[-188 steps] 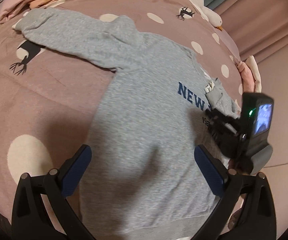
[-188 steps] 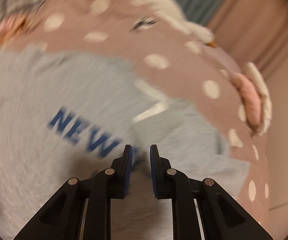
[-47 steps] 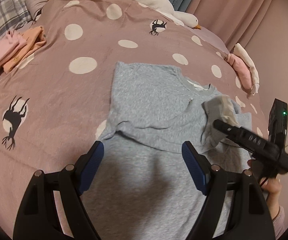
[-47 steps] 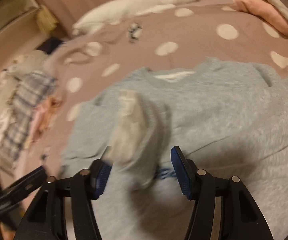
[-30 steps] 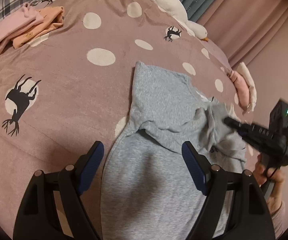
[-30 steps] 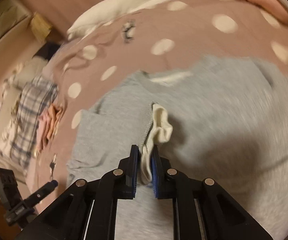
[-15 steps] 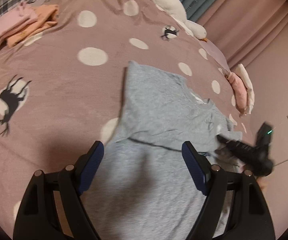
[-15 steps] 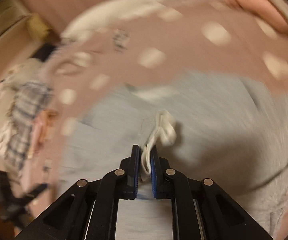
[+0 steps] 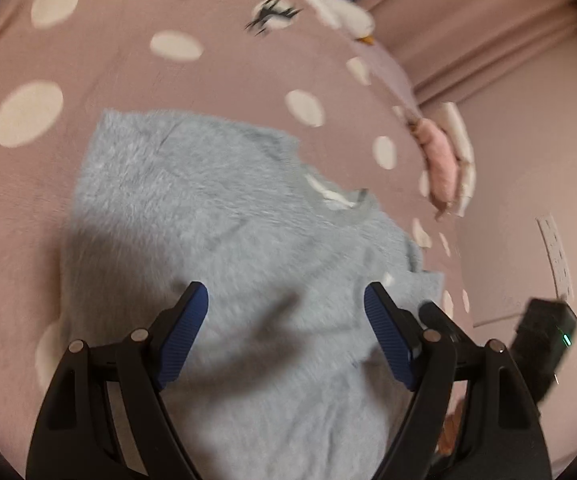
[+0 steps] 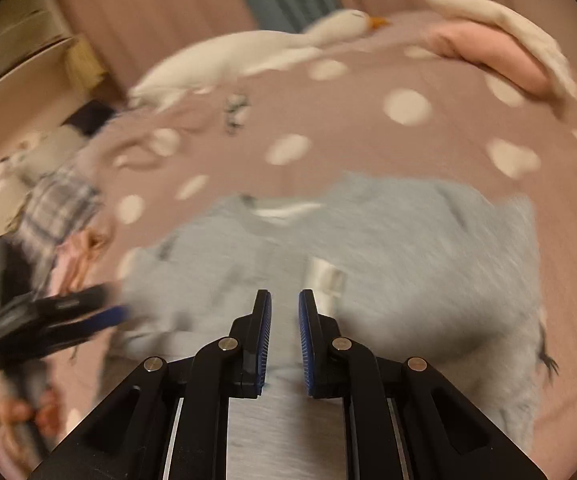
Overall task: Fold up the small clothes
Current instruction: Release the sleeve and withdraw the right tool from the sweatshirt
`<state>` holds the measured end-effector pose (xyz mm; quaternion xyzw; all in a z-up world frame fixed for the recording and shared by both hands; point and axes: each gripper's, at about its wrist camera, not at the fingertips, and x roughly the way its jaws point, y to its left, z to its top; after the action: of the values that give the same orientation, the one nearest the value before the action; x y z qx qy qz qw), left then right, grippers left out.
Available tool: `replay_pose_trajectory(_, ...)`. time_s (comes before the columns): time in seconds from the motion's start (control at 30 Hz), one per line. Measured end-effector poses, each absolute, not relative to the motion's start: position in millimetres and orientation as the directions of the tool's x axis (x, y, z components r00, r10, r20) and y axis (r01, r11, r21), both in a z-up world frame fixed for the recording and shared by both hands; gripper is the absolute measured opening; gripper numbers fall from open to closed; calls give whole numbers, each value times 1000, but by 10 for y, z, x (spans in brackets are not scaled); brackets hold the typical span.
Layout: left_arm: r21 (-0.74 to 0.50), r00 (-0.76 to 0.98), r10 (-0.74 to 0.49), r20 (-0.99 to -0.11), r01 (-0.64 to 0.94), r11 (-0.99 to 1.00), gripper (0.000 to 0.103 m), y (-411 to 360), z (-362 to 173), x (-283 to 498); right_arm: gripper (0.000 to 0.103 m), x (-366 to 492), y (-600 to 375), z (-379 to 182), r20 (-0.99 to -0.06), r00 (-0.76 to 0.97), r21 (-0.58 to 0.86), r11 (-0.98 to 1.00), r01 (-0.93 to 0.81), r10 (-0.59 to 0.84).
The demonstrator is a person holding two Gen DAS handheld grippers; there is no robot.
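Observation:
A grey sweatshirt (image 9: pixel 216 216) lies on the pink spotted bedspread (image 9: pixel 168 76) with both sleeves folded over its body. It also shows in the right wrist view (image 10: pixel 408 240), motion-blurred. My left gripper (image 9: pixel 286 320) is wide open and empty above the sweatshirt's middle. My right gripper (image 10: pixel 284 316) has its jaws a small gap apart with nothing between them, just above the sweatshirt. The sleeve's pale cuff (image 10: pixel 324 280) lies on the body just right of the right fingertip. The right gripper also shows at the lower right of the left wrist view (image 9: pixel 544 340).
A white goose plush (image 10: pixel 248 60) lies at the far edge of the bed. A pink and cream folded pile (image 9: pixel 444 160) sits at the right edge. Plaid and pink clothes (image 10: pixel 64 216) lie at the left. A wall socket (image 9: pixel 556 256) is on the right wall.
My right gripper has let go of the sleeve cuff, which now lies on the sweatshirt's body, and its jaws have parted slightly. My left gripper has moved forward over the sweatshirt.

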<state>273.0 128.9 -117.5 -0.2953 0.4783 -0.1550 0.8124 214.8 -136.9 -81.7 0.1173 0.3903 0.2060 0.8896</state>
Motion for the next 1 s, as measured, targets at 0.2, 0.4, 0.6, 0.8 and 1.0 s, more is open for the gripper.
replay_pose_trajectory(0.2,-433,604,-262,-753,-154,888,63,1599,-1320,2935,12,2376,-948,-1028,-705,517,319,868,-382,486)
replay_pose_trajectory(0.4,-388,612,-171,-772,-241,890,63,2017,-1431,3020,12,2265,-997,-1187,-781,494,227,911,-345,382)
replay_pose_trajectory(0.6,-449,648,-253,-718,-154,880,69,2072,-1103,2662,13,2184,-1118,-1058,-779,499,240,916,-323,380)
replay_pose_trajectory(0.8,-411,626,-381,-680,105,906,70,1549,-830,2210,13,2066,-960,-1034,-740,521,244,892,-380,424)
replay_pose_trajectory(1.0,-331,465,-350,-813,124,935,68,1241,-1304,2247,13,2118,-1027,-1240,-777,464,308,899,-312,427)
